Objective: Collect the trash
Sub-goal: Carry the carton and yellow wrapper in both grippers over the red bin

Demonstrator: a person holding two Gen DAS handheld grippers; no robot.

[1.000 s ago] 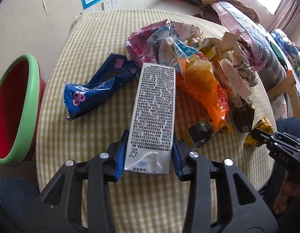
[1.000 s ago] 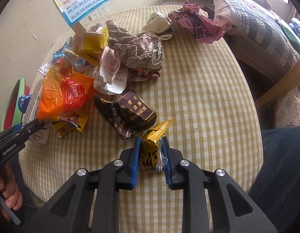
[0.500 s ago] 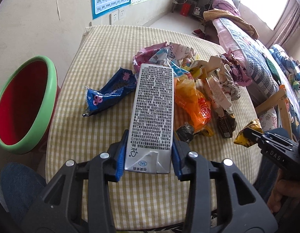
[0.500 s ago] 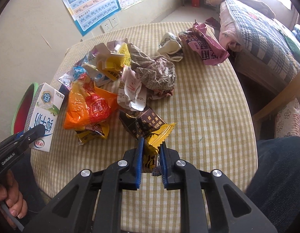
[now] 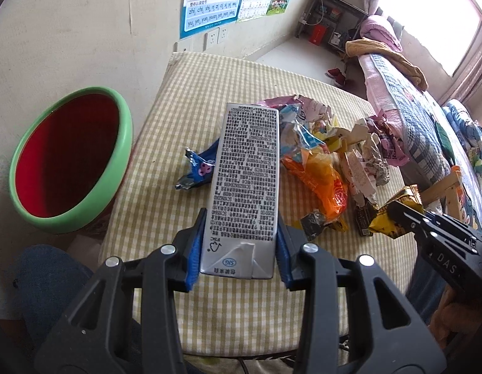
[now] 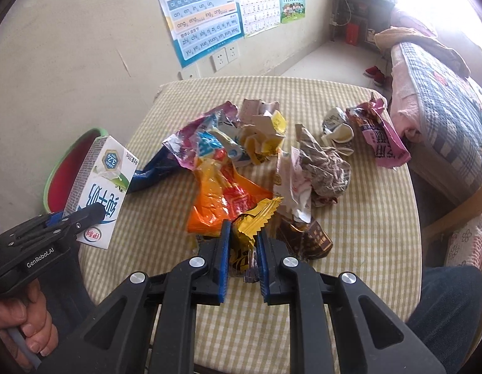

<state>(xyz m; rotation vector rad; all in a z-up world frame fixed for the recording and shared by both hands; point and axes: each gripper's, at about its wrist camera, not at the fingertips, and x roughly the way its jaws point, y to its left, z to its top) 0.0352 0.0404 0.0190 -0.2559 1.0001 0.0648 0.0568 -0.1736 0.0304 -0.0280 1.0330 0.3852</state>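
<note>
My left gripper point(image 5: 238, 249) is shut on a white milk carton point(image 5: 245, 184), held above the checked table point(image 5: 191, 99); in the right wrist view the same carton point(image 6: 100, 184) hangs at the left. My right gripper point(image 6: 242, 255) is shut on a small yellow wrapper point(image 6: 250, 221), also lifted off the table; it shows in the left wrist view as a yellow wrapper point(image 5: 393, 215) at the right. A red basin with a green rim point(image 5: 69, 159) stands on the floor left of the table. A pile of wrappers point(image 6: 241, 162) lies mid-table.
An orange bag point(image 6: 222, 199), a blue wrapper point(image 5: 197, 168), a brown packet point(image 6: 306, 237), crumpled paper point(image 6: 325, 171) and a pink wrapper point(image 6: 381, 137) lie on the table. A bed point(image 6: 443, 99) runs along the right. A person's knees sit at the table's near edge.
Both grippers have risen off the table with their loads, and the views have pulled back. The right jaws have squeezed tighter on the yellow wrapper. The basin has come further into view.
</note>
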